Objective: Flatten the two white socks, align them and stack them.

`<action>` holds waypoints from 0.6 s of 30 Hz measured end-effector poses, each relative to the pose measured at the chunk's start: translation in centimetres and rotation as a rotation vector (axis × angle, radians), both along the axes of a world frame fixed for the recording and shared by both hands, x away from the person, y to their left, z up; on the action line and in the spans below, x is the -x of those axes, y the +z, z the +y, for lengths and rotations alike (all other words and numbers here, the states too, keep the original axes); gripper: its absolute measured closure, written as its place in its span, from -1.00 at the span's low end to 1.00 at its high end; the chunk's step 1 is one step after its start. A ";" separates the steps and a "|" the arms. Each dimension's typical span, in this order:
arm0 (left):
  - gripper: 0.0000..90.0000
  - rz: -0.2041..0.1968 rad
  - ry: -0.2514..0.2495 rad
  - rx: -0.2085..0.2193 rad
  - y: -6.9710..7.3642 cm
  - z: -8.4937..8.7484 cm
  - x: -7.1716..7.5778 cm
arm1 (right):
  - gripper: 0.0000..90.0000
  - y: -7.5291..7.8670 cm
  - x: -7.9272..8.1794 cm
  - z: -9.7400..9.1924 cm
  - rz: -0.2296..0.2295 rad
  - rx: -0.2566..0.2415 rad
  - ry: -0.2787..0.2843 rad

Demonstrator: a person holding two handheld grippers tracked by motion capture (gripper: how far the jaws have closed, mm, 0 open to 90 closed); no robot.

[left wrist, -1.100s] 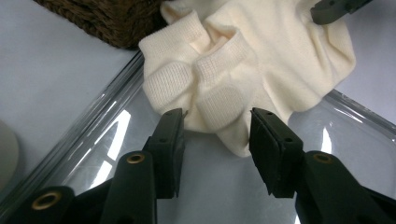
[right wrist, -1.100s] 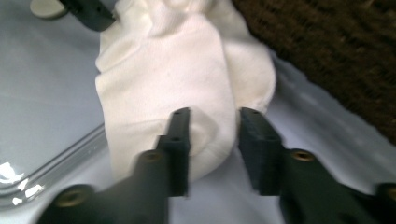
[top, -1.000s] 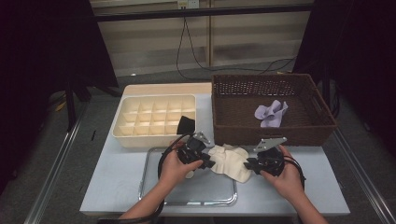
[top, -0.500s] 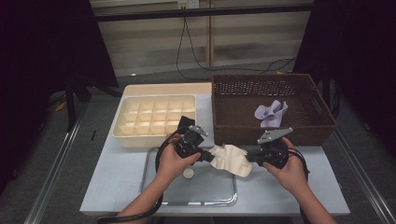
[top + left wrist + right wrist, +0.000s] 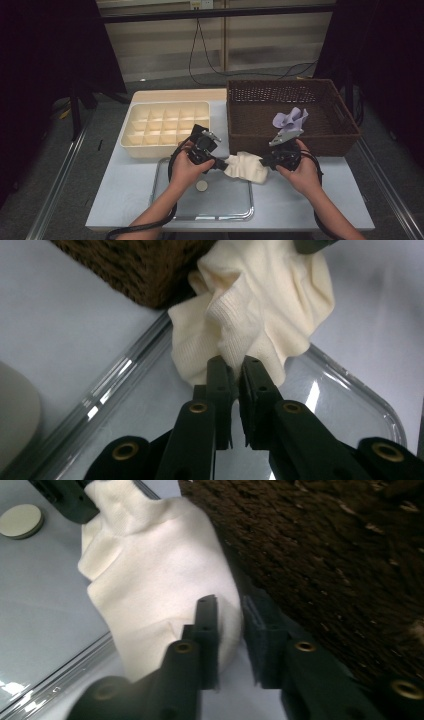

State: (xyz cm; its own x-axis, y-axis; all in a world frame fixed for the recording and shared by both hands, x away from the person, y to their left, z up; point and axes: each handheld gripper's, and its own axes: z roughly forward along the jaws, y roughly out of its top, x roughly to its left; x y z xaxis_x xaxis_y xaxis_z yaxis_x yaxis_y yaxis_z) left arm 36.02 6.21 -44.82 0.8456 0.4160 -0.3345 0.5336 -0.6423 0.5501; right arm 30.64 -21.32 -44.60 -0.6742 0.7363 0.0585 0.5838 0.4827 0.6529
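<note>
— What does the cloth look like?

— A cream knit cloth (image 5: 246, 167), crumpled and ribbed, held up between the two hands over the far edge of the clear tray (image 5: 165, 197), just in front of the brown wicker basket (image 5: 320, 142).

— And the tools?

— The left tool (image 5: 233, 371) has its jaws pressed together on a fold of the cloth. The right tool (image 5: 231, 611) has just been opening — its jaws stand slightly apart, the cloth bulging against one of them, not pinched.

— Anything hard to read?

— The cloth's far end is hidden behind the tools in the high view.

— The surroundings?

— A pale grey table (image 5: 125, 195), a small round disc (image 5: 201, 185) on the tray, a cream compartment box (image 5: 165, 127), a lilac cloth (image 5: 290, 120) in the basket; dark room beyond.
</note>
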 end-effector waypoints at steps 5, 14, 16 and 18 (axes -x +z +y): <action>0.84 -0.002 -0.002 -0.004 -0.3 0.1 -0.2 | 0.56 0.5 0.5 -0.3 -0.034 -0.027 -0.007; 0.60 0.003 0.019 -0.013 -0.6 0.2 -0.5 | 0.92 1.1 1.2 1.9 -0.074 -0.041 0.082; 0.43 0.004 0.024 -0.010 -0.6 0.3 -0.6 | 0.93 0.6 1.0 2.7 -0.072 -0.022 0.100; 0.26 -0.008 0.030 -0.024 -0.6 0.4 -0.5 | 0.93 0.1 0.9 2.9 -0.058 0.002 0.113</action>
State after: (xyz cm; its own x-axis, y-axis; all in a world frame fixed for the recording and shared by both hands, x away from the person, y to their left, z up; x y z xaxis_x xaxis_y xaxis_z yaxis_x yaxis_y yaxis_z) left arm 36.50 6.66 -45.40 0.8352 0.4490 -0.3174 0.5485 -0.6392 0.5390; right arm 29.79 -18.39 -44.53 -0.7548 0.6558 0.0159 0.4874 0.5444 0.6827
